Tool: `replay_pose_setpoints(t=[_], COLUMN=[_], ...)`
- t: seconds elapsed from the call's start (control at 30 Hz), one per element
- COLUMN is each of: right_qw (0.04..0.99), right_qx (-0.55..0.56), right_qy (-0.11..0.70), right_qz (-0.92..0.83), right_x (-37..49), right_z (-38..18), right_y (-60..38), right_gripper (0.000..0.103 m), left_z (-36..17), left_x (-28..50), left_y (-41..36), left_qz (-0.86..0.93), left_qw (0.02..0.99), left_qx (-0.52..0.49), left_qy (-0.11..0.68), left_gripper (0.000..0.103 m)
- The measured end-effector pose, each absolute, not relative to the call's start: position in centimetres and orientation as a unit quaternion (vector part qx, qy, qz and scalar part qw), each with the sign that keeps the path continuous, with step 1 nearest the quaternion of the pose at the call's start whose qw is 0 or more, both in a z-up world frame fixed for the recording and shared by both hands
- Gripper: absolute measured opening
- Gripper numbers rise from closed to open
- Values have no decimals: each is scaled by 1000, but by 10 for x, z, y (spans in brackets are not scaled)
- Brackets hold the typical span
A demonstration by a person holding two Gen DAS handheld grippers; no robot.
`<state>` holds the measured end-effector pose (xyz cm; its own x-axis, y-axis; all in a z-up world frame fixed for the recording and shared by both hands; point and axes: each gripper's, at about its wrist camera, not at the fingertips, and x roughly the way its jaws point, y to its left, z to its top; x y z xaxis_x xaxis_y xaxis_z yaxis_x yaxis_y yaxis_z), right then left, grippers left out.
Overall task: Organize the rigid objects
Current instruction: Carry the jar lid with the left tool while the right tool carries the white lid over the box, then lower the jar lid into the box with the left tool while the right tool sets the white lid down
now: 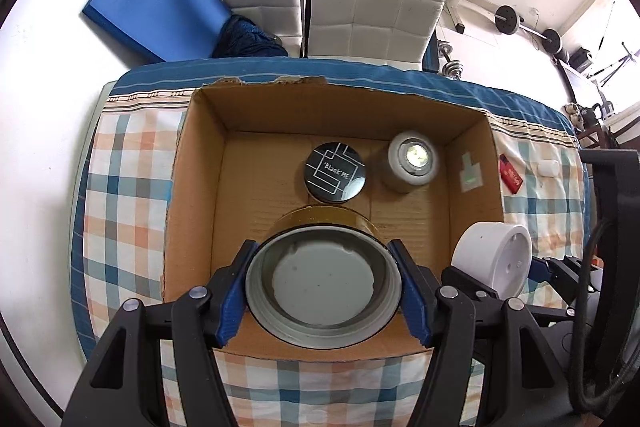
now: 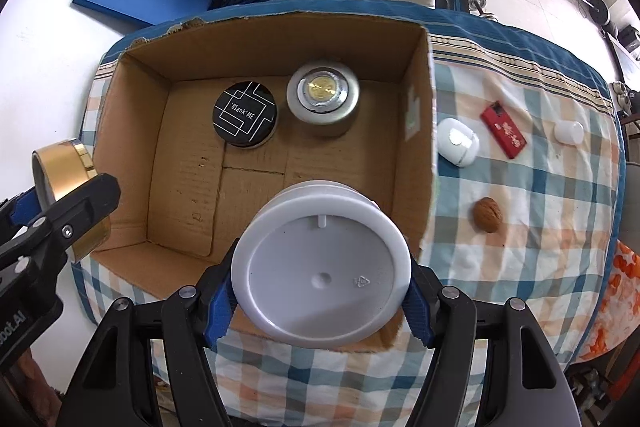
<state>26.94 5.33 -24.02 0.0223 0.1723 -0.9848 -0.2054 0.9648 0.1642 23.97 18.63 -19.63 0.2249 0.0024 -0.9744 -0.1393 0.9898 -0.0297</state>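
Left gripper (image 1: 323,291) clamps a gold-sided jar (image 1: 323,283), base toward the lens, above the cardboard box (image 1: 192,227) near its 6 o'clock wall. Right gripper (image 2: 320,291) clamps a white plastic jar (image 2: 320,267) over the same box. Black "Blank ME" tin (image 2: 245,114) and silver-capped jar (image 2: 322,98) sit at 12 o'clock inside.

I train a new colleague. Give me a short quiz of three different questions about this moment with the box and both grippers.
1. True or false: the left gripper holds the gold container.
2. How many objects already lie in the cardboard box?
3. Which lies on the tablecloth, outside the box? A) black round tin B) walnut C) silver-lidded jar

Key: 1. True. 2. Two: the tin and the jar. 3. B. The right gripper holds the white container above the box.
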Motion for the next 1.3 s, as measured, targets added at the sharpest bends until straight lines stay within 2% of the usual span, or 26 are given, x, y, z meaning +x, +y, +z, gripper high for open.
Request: replay_pose_setpoints(t=[0.23,0.73,1.03,1.3], right_qw=[703,682,675,666], right_qx=[-11,-16,4,7], right_qy=[702,727,736,744], right_qz=[116,75,58,53], right_x=[284,317,328,328], right_z=[-275,-358,-387,-392], right_y=[73,89,86,88], right_gripper=[71,72,72,73], left_z=[-223,-341,-366,-367], left_x=[252,327,346,343], left_y=[205,243,256,263], left_qz=[31,53,56,58], left_qw=[767,695,678,666], left_qx=[-63,-32,-31,-43], left_qy=[638,716,732,743], left_gripper=[62,62,62,64])
